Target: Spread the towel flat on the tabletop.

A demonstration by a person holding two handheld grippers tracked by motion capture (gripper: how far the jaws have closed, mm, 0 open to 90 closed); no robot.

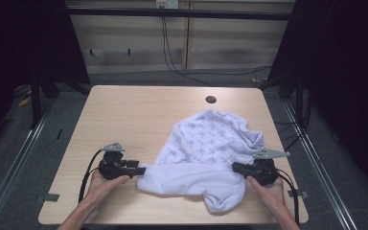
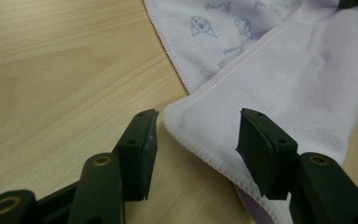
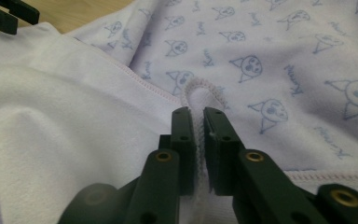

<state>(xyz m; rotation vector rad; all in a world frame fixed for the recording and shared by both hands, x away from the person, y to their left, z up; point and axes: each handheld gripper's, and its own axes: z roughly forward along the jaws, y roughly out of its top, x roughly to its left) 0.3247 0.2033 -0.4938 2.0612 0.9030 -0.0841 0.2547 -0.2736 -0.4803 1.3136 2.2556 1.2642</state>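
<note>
A soft white terry towel printed with small pale-blue cartoon faces lies crumpled on the near right part of the light wooden worktop. Its printed side shows in the farther half, while the near half is folded over to show a plain white side with a stitched hem. The left gripper rests low at the towel's near left corner; in the left gripper view its black fingers stand wide apart, the rounded hemmed corner lying between them, untouched. The right gripper sits at the towel's right edge, its fingers pressed nearly together, pinching a raised loop of the stitched hem where plain and printed cloth meet.
</note>
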